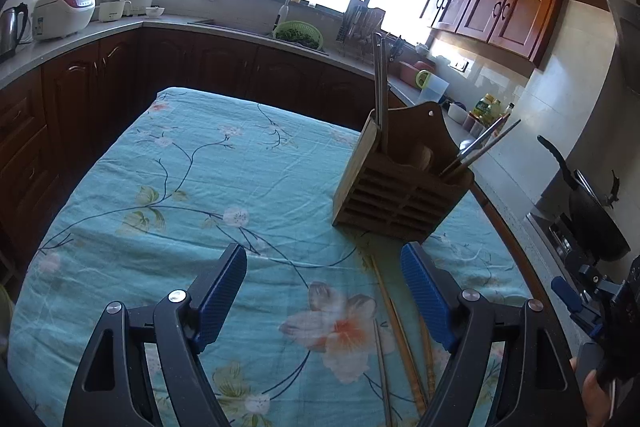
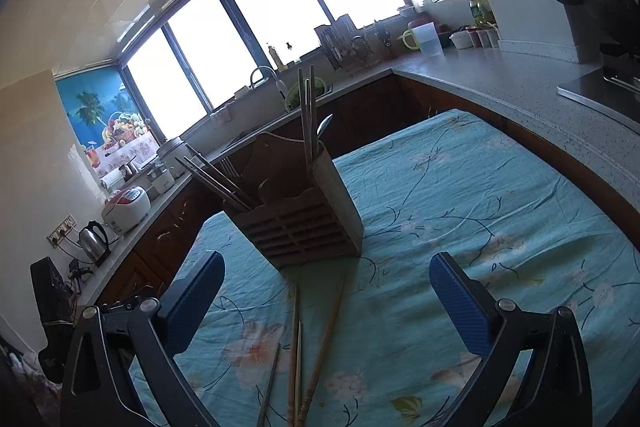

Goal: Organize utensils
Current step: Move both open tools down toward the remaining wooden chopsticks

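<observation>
A slatted wooden utensil holder (image 1: pixel 400 187) stands on the floral blue tablecloth (image 1: pixel 180 179); it also shows in the right wrist view (image 2: pixel 304 223). Chopsticks stand in its compartments (image 2: pixel 308 115), with a spoon (image 2: pixel 325 126) beside them. Several loose chopsticks (image 1: pixel 400 331) lie on the cloth in front of the holder, also in the right wrist view (image 2: pixel 316 351). My left gripper (image 1: pixel 324 291) is open and empty above the cloth, the chopsticks by its right finger. My right gripper (image 2: pixel 328 299) is open and empty over the loose chopsticks.
Kitchen counters (image 2: pixel 500 75) wrap around the table, close along its right side. A stove with a black pan (image 1: pixel 592 219) is at the right. A rice cooker (image 1: pixel 62 13), kettle (image 1: pixel 12 27) and sink with green colander (image 1: pixel 300 33) stand on the far counter.
</observation>
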A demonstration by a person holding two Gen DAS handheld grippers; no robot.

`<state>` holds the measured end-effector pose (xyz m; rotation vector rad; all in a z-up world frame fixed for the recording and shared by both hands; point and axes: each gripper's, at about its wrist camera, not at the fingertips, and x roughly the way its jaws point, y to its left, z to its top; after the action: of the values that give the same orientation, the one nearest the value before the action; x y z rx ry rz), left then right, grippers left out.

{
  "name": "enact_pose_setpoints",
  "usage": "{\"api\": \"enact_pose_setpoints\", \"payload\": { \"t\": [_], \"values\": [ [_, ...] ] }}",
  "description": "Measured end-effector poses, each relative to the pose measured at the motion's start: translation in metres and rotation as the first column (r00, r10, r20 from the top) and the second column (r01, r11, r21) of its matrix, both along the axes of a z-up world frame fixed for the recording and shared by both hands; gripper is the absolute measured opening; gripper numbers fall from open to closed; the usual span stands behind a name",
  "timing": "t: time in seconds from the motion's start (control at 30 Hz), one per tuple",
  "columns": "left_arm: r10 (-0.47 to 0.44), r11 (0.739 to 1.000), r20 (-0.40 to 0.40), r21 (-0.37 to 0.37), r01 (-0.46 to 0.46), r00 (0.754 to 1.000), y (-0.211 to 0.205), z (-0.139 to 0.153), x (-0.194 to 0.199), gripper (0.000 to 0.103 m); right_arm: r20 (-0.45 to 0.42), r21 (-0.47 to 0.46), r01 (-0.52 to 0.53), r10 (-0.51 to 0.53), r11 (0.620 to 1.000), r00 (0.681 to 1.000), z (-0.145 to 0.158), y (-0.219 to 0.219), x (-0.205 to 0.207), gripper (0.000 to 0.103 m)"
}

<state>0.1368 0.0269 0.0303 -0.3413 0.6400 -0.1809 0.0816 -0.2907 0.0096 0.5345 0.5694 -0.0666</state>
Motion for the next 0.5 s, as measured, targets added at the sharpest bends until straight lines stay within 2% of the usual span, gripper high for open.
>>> {"api": "enact_pose_setpoints", "payload": {
  "t": [0.3, 0.5],
  "values": [
    [-0.006, 1.000, -0.091, 0.001, 0.006, 0.996, 0.000, -0.020, -0.010, 0.079, -0.082, 0.014, 0.004, -0.003, 1.000, 0.997, -0.028, 0.008, -0.019, 0.103],
    [-0.024, 1.000, -0.144, 0.008, 0.026, 0.989, -0.011, -0.030, -0.002, 0.079, -0.132, 0.004, 0.002, -0.002, 1.000, 0.991, -0.045, 0.009, -0.022, 0.103]
  ]
}}
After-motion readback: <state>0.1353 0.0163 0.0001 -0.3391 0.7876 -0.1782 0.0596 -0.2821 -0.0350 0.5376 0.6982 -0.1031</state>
